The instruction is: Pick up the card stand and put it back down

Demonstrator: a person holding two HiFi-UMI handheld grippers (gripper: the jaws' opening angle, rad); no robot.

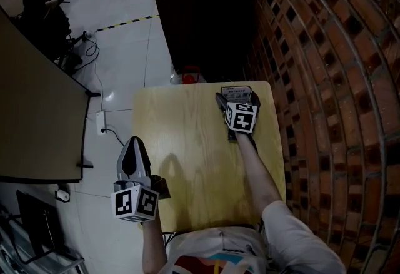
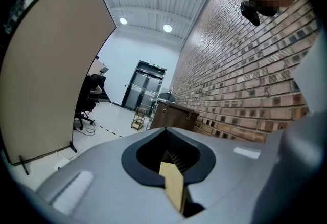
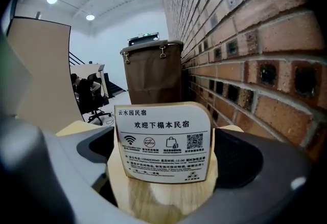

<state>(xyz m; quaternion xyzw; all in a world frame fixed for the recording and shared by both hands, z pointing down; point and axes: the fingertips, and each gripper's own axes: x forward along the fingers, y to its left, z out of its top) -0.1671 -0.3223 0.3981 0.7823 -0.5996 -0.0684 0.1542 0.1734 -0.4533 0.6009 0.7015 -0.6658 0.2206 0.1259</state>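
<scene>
The card stand (image 1: 236,91), a white printed card on a light wooden base, is at the far right corner of the wooden table (image 1: 187,160). My right gripper (image 1: 237,100) reaches over the table towards it. In the right gripper view the card stand (image 3: 162,141) fills the gap between the jaws, whose dark pads (image 3: 240,159) press against both its sides. I cannot tell whether its base rests on the table. My left gripper (image 1: 134,144) hovers at the table's near left edge with its jaws together and nothing held; in the left gripper view, the left gripper (image 2: 171,161) points out across the room.
A brick wall (image 1: 325,79) runs along the table's right side. A tall brown bin (image 1: 200,10) stands just beyond the table's far edge. A beige partition (image 1: 31,110) stands to the left, with cables on the floor (image 1: 103,122).
</scene>
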